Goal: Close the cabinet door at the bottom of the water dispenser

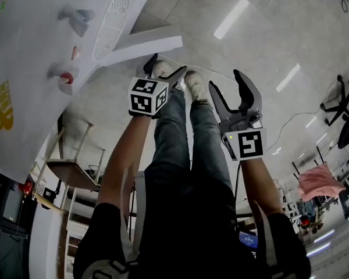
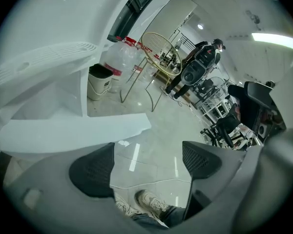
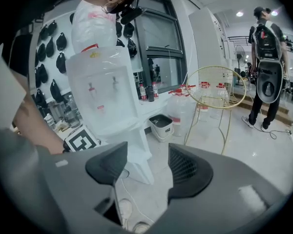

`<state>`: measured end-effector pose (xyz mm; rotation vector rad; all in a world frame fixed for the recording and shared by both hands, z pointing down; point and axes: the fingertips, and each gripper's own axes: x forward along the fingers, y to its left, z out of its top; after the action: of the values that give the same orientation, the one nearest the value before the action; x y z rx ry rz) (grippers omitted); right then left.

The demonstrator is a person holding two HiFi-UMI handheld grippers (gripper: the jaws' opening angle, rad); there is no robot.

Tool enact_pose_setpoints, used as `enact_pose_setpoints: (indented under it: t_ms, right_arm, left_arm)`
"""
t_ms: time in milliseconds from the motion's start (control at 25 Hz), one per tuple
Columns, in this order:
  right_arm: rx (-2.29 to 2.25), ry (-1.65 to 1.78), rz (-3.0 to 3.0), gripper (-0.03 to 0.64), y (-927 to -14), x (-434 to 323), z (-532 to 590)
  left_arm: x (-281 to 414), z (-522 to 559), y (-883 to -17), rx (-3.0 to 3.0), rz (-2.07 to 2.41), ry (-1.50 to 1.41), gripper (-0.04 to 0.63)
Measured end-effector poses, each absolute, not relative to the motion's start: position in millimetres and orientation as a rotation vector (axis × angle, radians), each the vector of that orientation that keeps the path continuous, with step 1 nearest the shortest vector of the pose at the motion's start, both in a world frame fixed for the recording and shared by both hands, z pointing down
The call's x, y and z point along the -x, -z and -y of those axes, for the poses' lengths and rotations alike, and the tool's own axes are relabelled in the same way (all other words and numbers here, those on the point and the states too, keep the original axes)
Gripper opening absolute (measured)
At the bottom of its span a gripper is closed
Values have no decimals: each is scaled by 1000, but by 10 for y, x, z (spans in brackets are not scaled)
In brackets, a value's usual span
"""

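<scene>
Head view: cabinet door (image 1: 144,43) hangs open at water dispenser (image 1: 35,74) base; left gripper (image 1: 166,67) near its edge, right gripper (image 1: 225,83) farther off
L gripper view: jaws apart, empty
R gripper view: 2 jaws apart, empty
Risk: open jaw snags door edge, or weak push lets door bounce back

The floor (image 2: 151,155) is pale, smooth and shiny, and the ceiling lights shine back in it. A tall white water dispenser (image 3: 107,101) stands on it. Just beside that sits a small white bin (image 3: 161,126), with big clear water bottles (image 3: 178,104) next to it. A gold wire chair (image 3: 216,87) stands near them. Two white shoes (image 2: 149,201) stand on the floor too. A thin white cord (image 3: 136,206) lies by them.
</scene>
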<state>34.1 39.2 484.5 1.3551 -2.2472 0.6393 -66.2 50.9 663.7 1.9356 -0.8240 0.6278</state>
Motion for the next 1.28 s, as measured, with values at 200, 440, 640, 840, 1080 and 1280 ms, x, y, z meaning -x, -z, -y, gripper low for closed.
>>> enact_pose_setpoints:
  t_ms: [200, 440, 640, 840, 1080, 1280]
  right_arm:
    - [-1384, -625, 2228, 258, -4781, -293, -281]
    - [-1412, -612, 2224, 256, -4751, -226, -105]
    - [-1405, -597, 2242, 255, -4723, -239, 91]
    - [-1343, -588, 2282, 252, -4770, -188, 273]
    - [-1271, -575, 2322, 251, -4864, -299, 520]
    - [-1203, -570, 2349, 250, -4931, -372, 668]
  left_arm:
    - [722, -390, -6598, -1945, 798, -633, 449]
    - [825, -191, -6595, -1954, 808, -624, 449]
    - [895, -46, -6591, -1940, 844, -617, 449]
    - [916, 47, -6594, -1914, 901, -591, 449]
    - [817, 254, -6683, -1880, 982, -552, 449]
    - [779, 356, -6715, -1835, 1042, -525, 449]
